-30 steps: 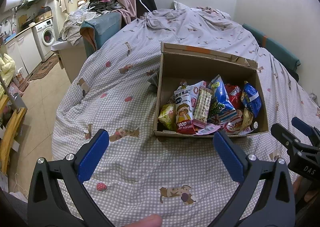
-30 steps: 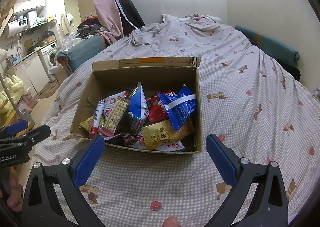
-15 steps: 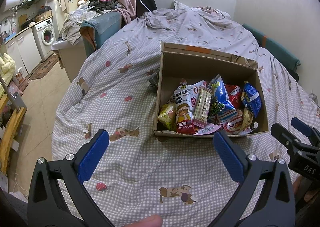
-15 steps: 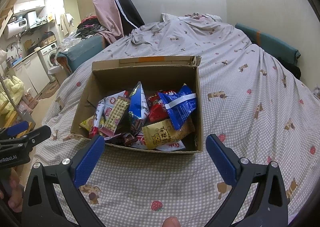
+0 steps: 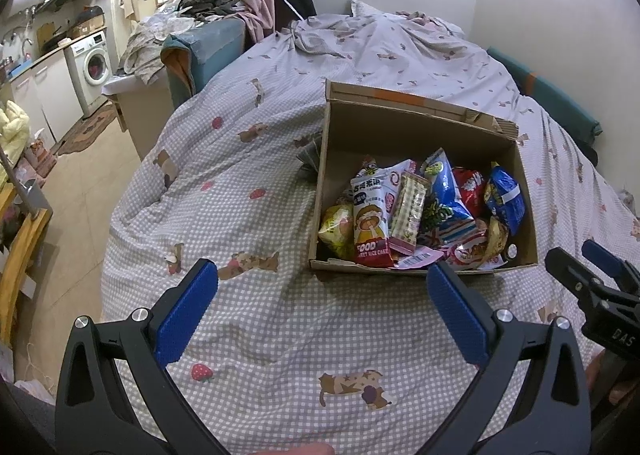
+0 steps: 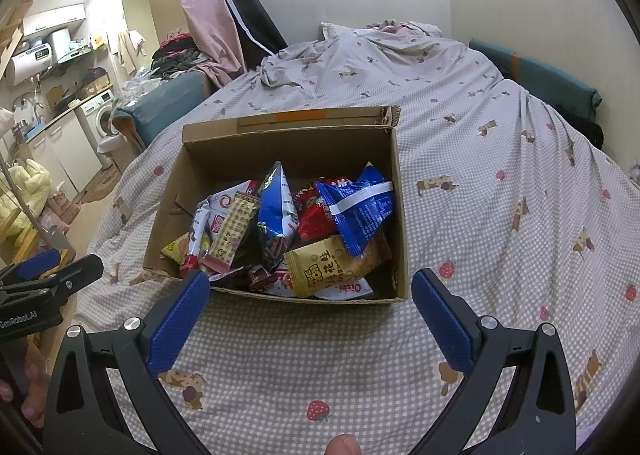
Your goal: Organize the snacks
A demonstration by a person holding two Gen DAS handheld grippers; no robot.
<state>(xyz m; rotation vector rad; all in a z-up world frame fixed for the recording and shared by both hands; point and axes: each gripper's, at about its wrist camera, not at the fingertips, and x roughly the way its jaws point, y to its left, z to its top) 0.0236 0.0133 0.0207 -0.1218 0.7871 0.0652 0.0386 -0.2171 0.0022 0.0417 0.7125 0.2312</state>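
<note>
Snacks (image 6: 280,231) are lying heaped inside an open cardboard box (image 6: 192,175) that is resting on the checked bedspread (image 6: 500,215); none is seen outside it. A red and white rice-cake pack (image 5: 370,223), a tall blue bag (image 6: 276,211), a second blue bag with a white stripe (image 6: 356,207) and a tan pack (image 6: 332,267) are crowded toward the near wall, some upright, some leaning.

The left gripper (image 5: 320,315) and the right gripper (image 6: 310,319) are each being held wide apart and empty, just short of the box's near wall, with nothing between the fingers.

The scene is judged to fit two stages: packs already gathered into the box, or a jumbled pile waiting to be sorted. Which one it is cannot be settled, so no particular move is being named.

For any reach into the box, the near cardboard wall would have to be cleared from above, and the right wall, against which the striped bag is pressed, leaves little room. The back half of the box floor is being left bare. Open bedspread is lying on both sides and in front. The two grippers are being held near each other, so crossing paths is judged a risk.
</note>
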